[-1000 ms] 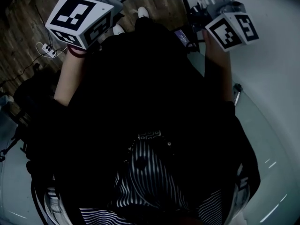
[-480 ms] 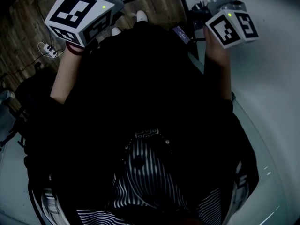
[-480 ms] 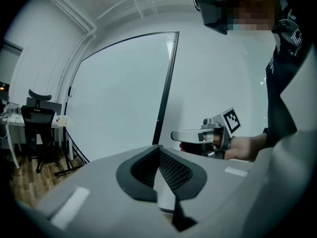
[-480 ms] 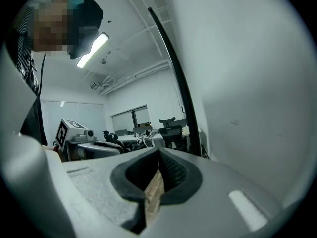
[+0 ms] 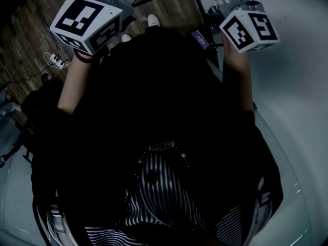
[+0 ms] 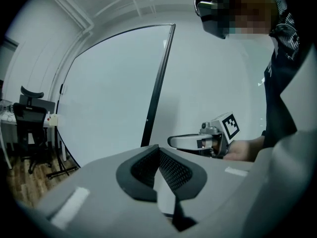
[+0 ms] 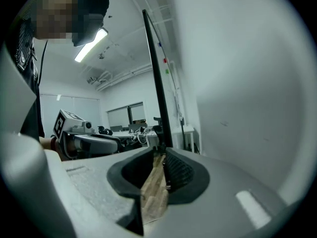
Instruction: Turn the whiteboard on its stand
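Note:
The whiteboard (image 7: 237,93) fills the right of the right gripper view, and its black side frame (image 7: 156,83) runs down into my right gripper (image 7: 159,152). Those jaws have just been opening. They now stand slightly apart, with the frame between them close to the right pad and wooden floor showing through the gap. In the head view the board (image 5: 297,86) is the white surface at right, with the right marker cube (image 5: 250,27) at its edge. My left gripper (image 6: 158,148) is shut and empty, off to the left of the frame (image 6: 158,83).
A black office chair (image 6: 29,118) and a black stand foot (image 6: 62,167) are at far left on the wooden floor. A white power strip (image 5: 55,60) with its cable lies on the floor at left. Desks (image 7: 129,133) stand in the distance.
The right marker cube has drifted slightly left and rolled a little. The floor and power strip have slid in the head view. The left cube keeps its place.

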A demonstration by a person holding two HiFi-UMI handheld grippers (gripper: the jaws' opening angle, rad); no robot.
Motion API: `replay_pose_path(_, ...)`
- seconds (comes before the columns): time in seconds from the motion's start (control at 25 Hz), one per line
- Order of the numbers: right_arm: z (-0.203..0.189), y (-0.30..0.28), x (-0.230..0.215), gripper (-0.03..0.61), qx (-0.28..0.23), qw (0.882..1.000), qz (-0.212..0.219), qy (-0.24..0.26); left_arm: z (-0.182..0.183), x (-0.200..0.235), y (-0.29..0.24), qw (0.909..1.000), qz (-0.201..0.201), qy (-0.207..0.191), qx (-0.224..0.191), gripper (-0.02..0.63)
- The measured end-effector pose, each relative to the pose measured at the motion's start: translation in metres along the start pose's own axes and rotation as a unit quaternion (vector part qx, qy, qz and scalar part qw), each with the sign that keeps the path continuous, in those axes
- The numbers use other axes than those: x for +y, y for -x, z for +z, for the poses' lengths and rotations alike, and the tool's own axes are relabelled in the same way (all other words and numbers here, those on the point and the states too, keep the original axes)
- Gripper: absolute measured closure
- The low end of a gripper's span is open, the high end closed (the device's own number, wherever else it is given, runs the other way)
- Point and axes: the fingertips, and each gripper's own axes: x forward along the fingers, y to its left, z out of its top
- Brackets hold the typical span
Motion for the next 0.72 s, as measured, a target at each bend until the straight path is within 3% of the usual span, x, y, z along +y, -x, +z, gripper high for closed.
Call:
replay_pose_path(0.2,0.005,-0.002,-0.013,0.465,-0.004,0.999,0.022,-0.035,-0.002,-0.002,-0.013,0.9999,0.010,0.013,0.001,0.614)
replay_pose_path(0.36,0.004,-0.021,-0.011,0.398,-0.001,0.999,0.039,-0.010,-0.004,0.007,-0.012,0.9995,0.027,0.015,-0.002,0.614)
replay_pose_path(0.52,-0.008,-0.019,-0.017,0.371,0.000,0.998,0.060,-0.012,-0.015,-0.006,-0.014,0.9982,0.048,0.036,-0.001,0.614)
replay_pose_path(0.72,0.001,-0.051,-0.020,0.339,0.019,0.997,0.067,0.014,-0.007,0.015,-0.006,0.9966,0.074,0.036,0.003,0.614)
